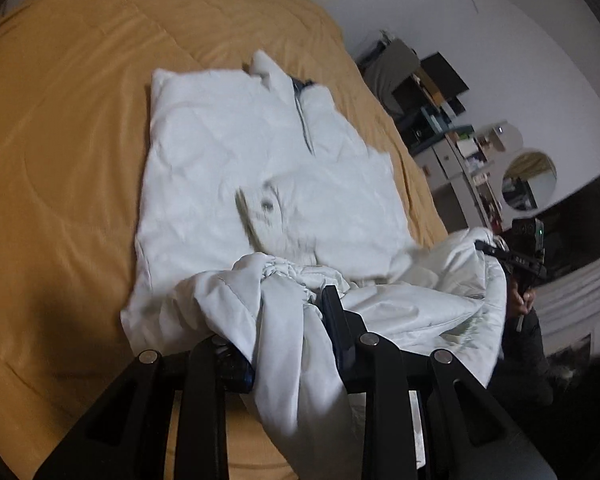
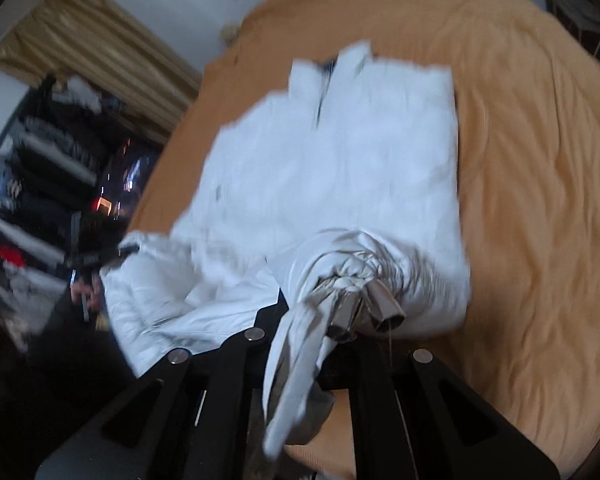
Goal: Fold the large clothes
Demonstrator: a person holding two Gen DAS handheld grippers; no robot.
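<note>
A white jacket lies spread on the bed, collar at the far end, its zip running down the middle and its sleeves apparently already turned in over the body. The left gripper has its jaws clenched on a bunched fold of the near hem, white cloth spilling down between them; the right gripper likewise grips a gathered wad of the hem at the other near corner. Between the two grips the hem sags in a loose roll, raised off the bed while the upper body of the jacket rests flat. This looks like the bottom-to-top fold: the hem is taken up and is to be carried toward the collar. The next move calls for both hands to travel together away from the person, keeping the hem taut and level so the fold line falls straight across the middle, then to lay the edge near the collar before releasing. Uneven travel would skew the crease or drag the lower layer.
</note>
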